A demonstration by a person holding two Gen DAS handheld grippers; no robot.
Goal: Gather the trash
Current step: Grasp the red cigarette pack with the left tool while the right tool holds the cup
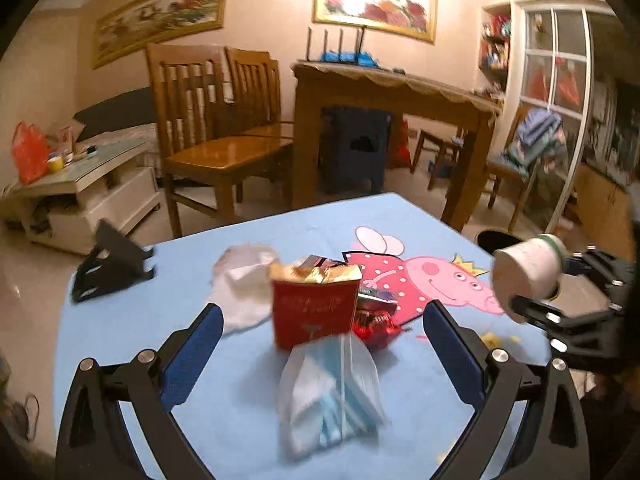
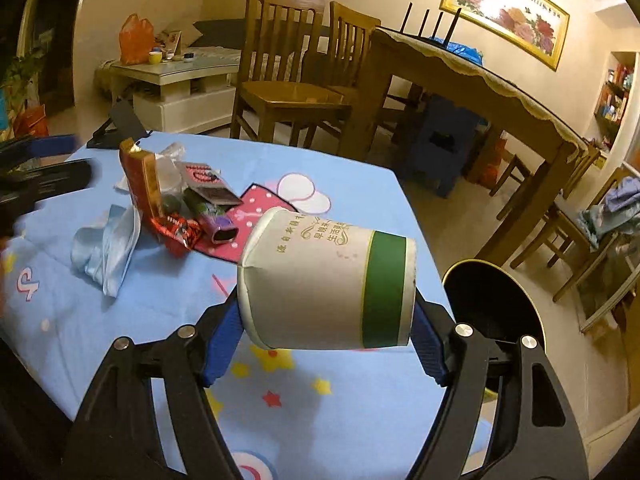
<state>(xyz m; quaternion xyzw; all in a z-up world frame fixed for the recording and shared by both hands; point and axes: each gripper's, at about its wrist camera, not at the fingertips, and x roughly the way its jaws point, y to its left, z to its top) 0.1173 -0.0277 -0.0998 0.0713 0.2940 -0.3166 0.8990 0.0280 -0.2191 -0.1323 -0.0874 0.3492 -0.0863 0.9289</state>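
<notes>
The right hand-held gripper (image 2: 326, 320) is clamped on a white paper cup (image 2: 328, 280) with a green band, its blue pads pressed against both sides. The cup lies tipped on its side, base toward the camera's left, held above the bench (image 2: 120, 340) near its right edge. Just beyond that edge a black trash bin (image 2: 496, 300) stands on the floor.

The left hand-held gripper (image 1: 320, 340) is spread wide, touching nothing, hovering over a crumpled blue face mask (image 1: 332, 392). Beyond the mask a red carton (image 1: 314, 308) stands upright, with a red candy wrapper (image 1: 376, 328) to its right and a white plastic bag (image 1: 244, 284) to its left. A black stand (image 1: 112, 264) sits at the bench's far left corner.
</notes>
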